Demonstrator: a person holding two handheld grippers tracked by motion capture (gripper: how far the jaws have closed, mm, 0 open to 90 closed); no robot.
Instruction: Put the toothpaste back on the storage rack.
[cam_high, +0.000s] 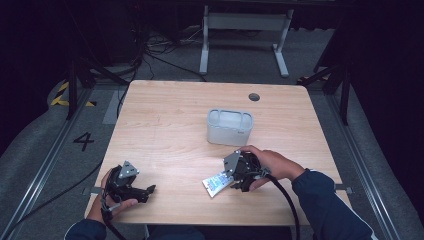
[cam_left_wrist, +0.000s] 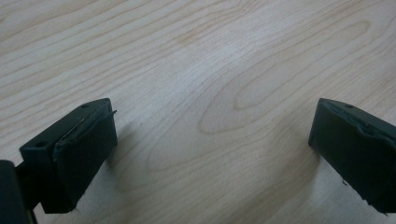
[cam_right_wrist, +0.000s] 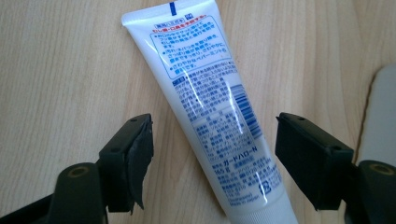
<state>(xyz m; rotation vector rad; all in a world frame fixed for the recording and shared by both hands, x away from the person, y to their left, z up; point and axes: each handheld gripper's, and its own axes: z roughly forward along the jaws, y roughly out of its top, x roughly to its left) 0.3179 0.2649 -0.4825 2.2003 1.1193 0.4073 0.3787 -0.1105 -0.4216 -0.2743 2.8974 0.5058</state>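
A white toothpaste tube (cam_right_wrist: 205, 102) with blue and red print lies flat on the wooden table (cam_right_wrist: 56, 70). Its cap end points toward my right gripper (cam_right_wrist: 215, 137), which is open and low over it. The tube's lower half lies between the two jaws with a gap on each side, so neither pad touches it. In the high view the tube (cam_high: 216, 183) sticks out to the left of the right gripper (cam_high: 231, 181), at the table's front middle. My left gripper (cam_high: 149, 192) rests near the front left corner. Its jaws (cam_left_wrist: 212, 121) stand wide apart over bare wood.
A pale grey open-topped bin (cam_high: 230, 127) stands at the middle of the table (cam_high: 165, 110), just beyond the right hand; its edge (cam_right_wrist: 383, 121) shows in the right gripper view. A round dark cable hole (cam_high: 254, 96) sits near the far edge. Cables trail off the front edge.
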